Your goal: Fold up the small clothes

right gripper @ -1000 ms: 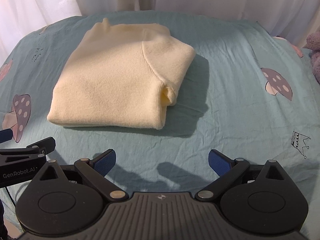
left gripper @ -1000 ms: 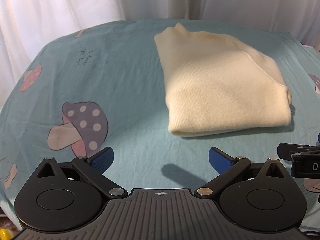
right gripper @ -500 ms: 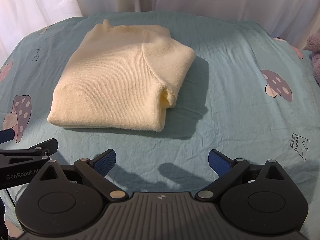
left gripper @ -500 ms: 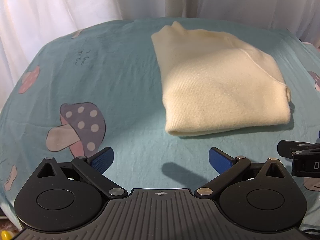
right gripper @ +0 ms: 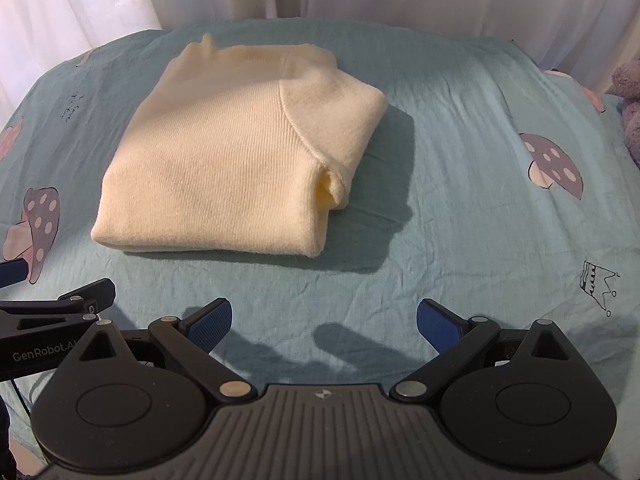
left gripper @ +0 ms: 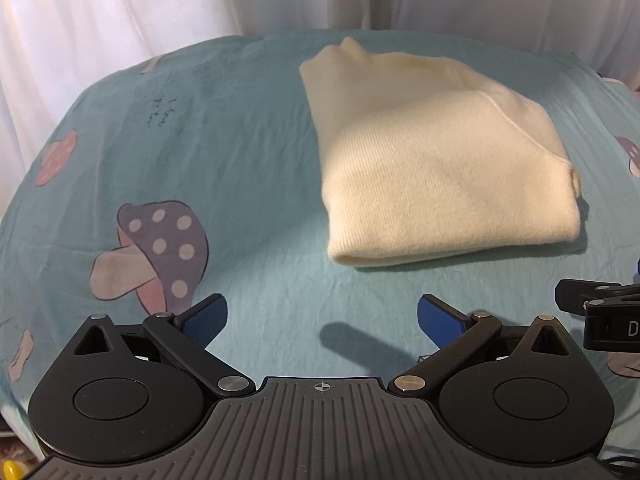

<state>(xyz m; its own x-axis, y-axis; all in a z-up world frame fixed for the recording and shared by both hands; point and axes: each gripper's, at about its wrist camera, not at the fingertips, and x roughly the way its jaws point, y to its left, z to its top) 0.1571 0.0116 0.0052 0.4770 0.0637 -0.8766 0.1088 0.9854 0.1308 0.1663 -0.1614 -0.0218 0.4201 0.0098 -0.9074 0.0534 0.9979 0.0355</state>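
Observation:
A cream knit sweater [left gripper: 440,160] lies folded into a compact rectangle on the teal mushroom-print sheet [left gripper: 240,140]; it also shows in the right wrist view [right gripper: 240,160]. My left gripper [left gripper: 322,316] is open and empty, held back from the sweater's near left edge. My right gripper [right gripper: 324,316] is open and empty, held back from the sweater's near right edge. Neither touches the cloth. Part of the right gripper's body [left gripper: 600,316] shows at the left view's right edge, and part of the left gripper's body [right gripper: 52,320] shows at the right view's left edge.
White curtains [left gripper: 200,0] hang behind the bed. A purple plush toy [right gripper: 630,108] sits at the far right edge of the sheet [right gripper: 480,180]. Bare sheet lies left and right of the sweater.
Both grippers have drawn back and risen slightly, so the sweater sits a little farther off in both views. The sweater has not moved.

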